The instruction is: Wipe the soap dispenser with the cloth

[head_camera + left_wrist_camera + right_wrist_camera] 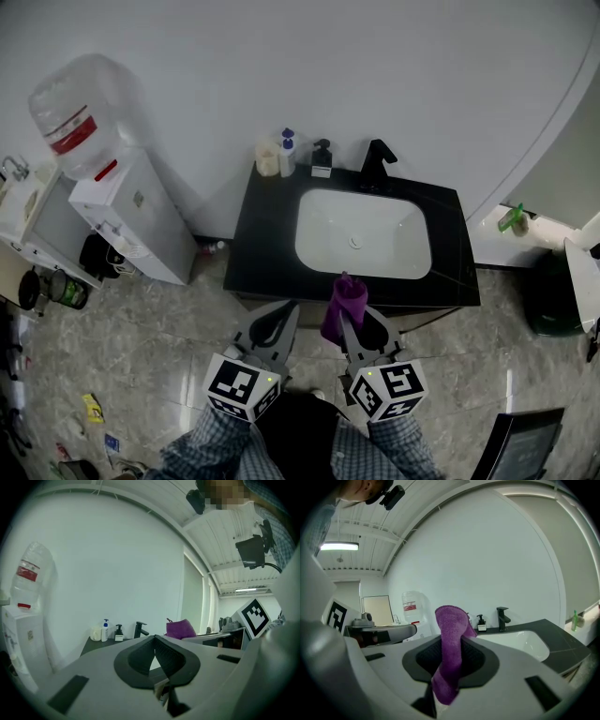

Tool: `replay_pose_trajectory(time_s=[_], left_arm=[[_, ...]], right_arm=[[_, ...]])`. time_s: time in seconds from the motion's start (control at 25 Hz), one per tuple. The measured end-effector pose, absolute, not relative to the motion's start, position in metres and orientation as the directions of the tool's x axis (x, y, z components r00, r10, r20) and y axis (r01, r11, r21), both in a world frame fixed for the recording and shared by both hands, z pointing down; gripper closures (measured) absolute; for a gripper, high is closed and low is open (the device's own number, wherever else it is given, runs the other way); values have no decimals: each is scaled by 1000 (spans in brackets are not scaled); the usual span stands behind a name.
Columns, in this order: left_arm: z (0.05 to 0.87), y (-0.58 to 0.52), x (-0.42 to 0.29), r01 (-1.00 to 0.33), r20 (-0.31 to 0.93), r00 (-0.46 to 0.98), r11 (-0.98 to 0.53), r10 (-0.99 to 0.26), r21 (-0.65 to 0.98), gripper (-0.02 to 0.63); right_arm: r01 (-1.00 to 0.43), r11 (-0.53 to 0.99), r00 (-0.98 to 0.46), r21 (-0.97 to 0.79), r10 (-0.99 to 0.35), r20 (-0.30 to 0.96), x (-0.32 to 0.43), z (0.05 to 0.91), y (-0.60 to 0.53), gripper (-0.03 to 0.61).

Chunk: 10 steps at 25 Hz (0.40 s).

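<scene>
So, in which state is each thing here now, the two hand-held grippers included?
Left hand-held gripper: shut, holding nothing.
Right hand-held gripper: shut on the purple cloth.
Purple cloth: clamped, its top end sticking up above the jaws.
Soap dispenser: upright at the counter's back edge, untouched.
Faucet: no water running.
Sink: nothing in it.
</scene>
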<state>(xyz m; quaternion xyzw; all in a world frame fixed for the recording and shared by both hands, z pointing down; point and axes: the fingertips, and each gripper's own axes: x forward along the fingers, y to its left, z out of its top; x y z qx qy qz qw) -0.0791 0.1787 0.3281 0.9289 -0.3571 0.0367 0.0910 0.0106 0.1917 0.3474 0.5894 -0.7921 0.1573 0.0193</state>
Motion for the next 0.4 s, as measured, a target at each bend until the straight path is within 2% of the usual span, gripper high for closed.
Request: replay_pose_trajectory(time_s=[0.4], left_arm=[[326, 182, -80, -670, 129, 742, -729, -658, 139, 603]], right_arm=[[-938, 257, -307, -233, -927, 216, 9, 348, 194, 491]])
